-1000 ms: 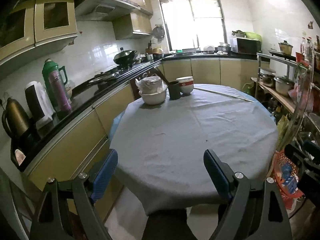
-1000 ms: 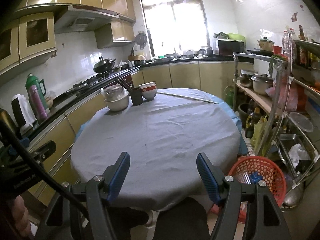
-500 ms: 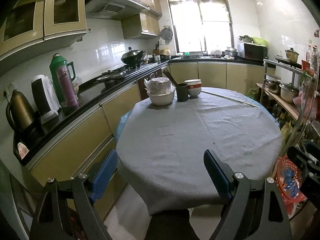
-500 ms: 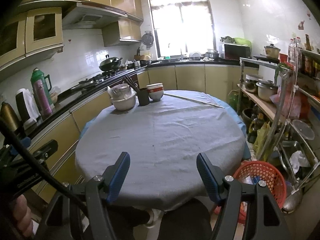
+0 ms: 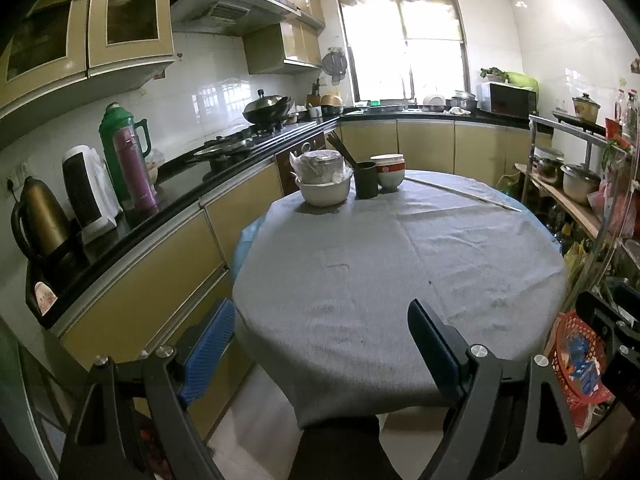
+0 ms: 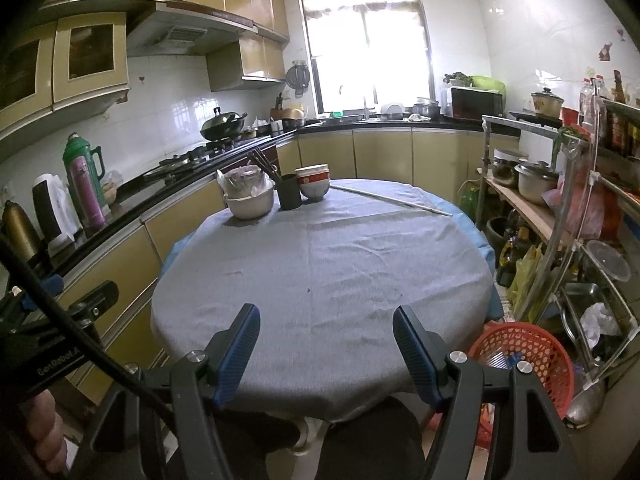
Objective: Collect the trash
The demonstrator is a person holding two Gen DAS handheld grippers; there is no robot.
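Both the left gripper (image 5: 322, 344) and right gripper (image 6: 326, 348) hang spread apart, holding nothing. The table (image 6: 320, 264) shows no loose trash (red basket (image 6: 524, 360) holds scraps); search carefully before reaching

Table (image 6: 320, 264): near and middle cloth bare, passable. Far left edge: bowls (image 6: 250, 200), cup (image 6: 289, 191), stacked bowls (image 6: 314, 184); rod (image 6: 390, 199) along far edge. Right: basket (image 6: 520, 354), rack (image 6: 560, 200).

We are seeing a grey tablecloth (image 6: 320, 264), a red mesh basket (image 6: 524, 356), blue ribbed gripper pads (image 6: 240, 354), a green flask (image 5: 116, 148), a purple bottle (image 5: 134, 172) and yellow-beige cabinets (image 5: 140, 292).
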